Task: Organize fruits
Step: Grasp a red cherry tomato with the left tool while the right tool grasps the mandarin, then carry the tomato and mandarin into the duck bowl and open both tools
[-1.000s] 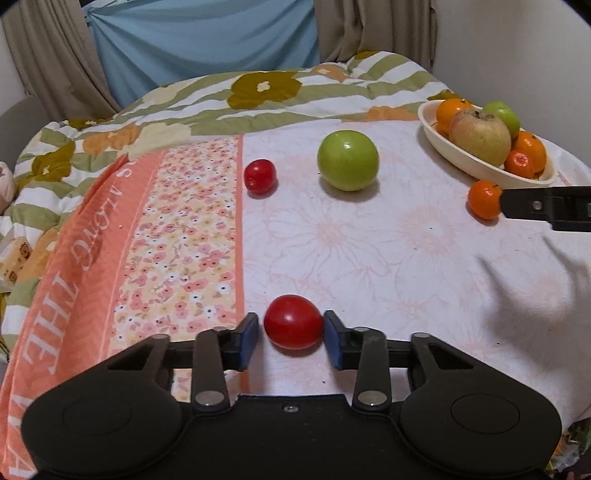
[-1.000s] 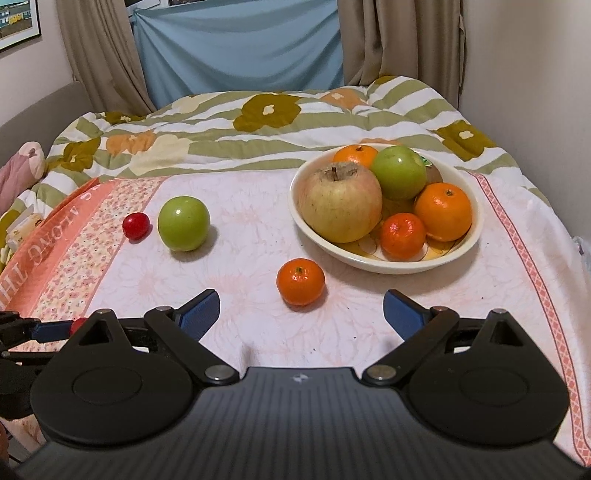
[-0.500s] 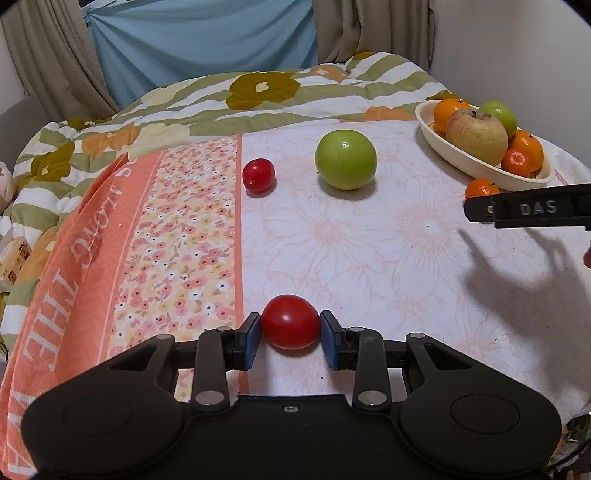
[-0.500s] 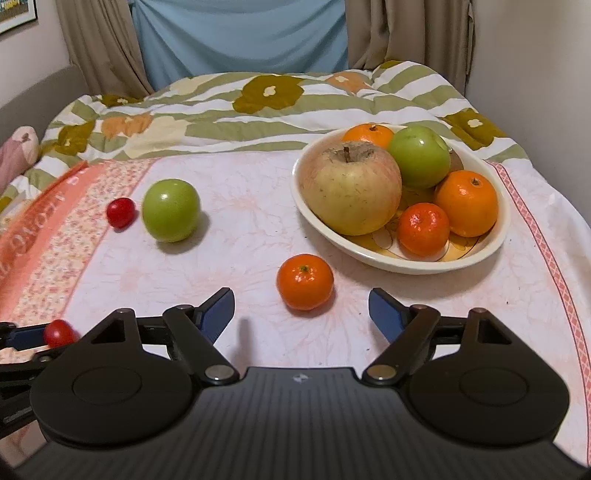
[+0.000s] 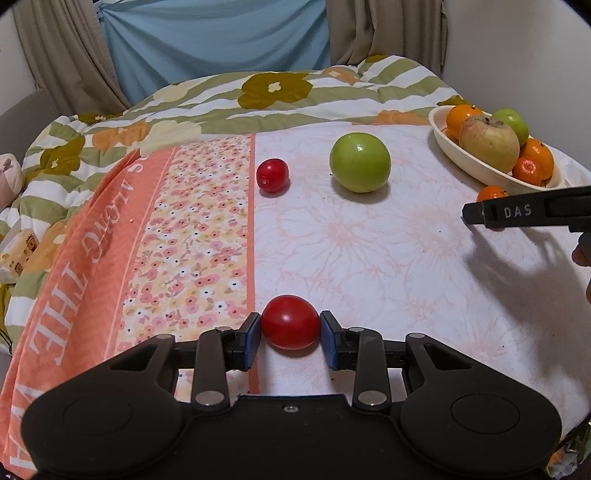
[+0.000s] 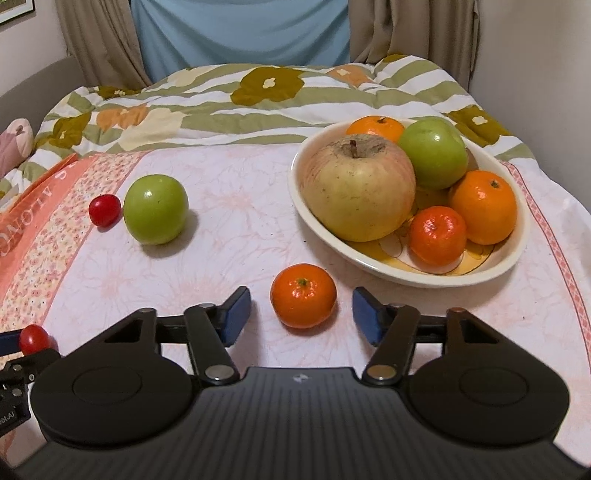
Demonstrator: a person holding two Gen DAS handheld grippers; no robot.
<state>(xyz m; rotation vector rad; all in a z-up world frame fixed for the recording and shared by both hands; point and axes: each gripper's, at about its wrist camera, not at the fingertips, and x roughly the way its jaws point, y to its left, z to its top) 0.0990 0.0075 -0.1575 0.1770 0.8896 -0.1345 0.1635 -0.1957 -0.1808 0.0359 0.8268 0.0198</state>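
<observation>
Nearest: left gripper (image 5: 290,339), blue pads pressed to both sides of a red cherry tomato (image 5: 290,326) that sits on the floral cloth (image 5: 369,258).

Right gripper (image 6: 301,314): jaws closing, a loose mandarin (image 6: 303,295) on the cloth between them, with a gap on each side; pads not touching it. In the left wrist view, one black finger (image 5: 524,212) of this gripper crosses in front of the same mandarin.

Middle ground: green apple (image 6: 155,209) lying alone on the cloth; a second cherry tomato (image 6: 105,210) just beside it on its left, apart from it.

Right of middle: cream oval bowl (image 6: 369,258) holding a large yellow-pink apple (image 6: 358,188) at the front left, a small mandarin (image 6: 437,236) and a larger orange (image 6: 483,206) at the front right, a green apple (image 6: 433,153) and another orange (image 6: 375,127) behind.

Far: striped quilt with olive and orange flowers (image 6: 258,99); beige curtains (image 6: 99,40) framing a blue drape (image 6: 240,33).
</observation>
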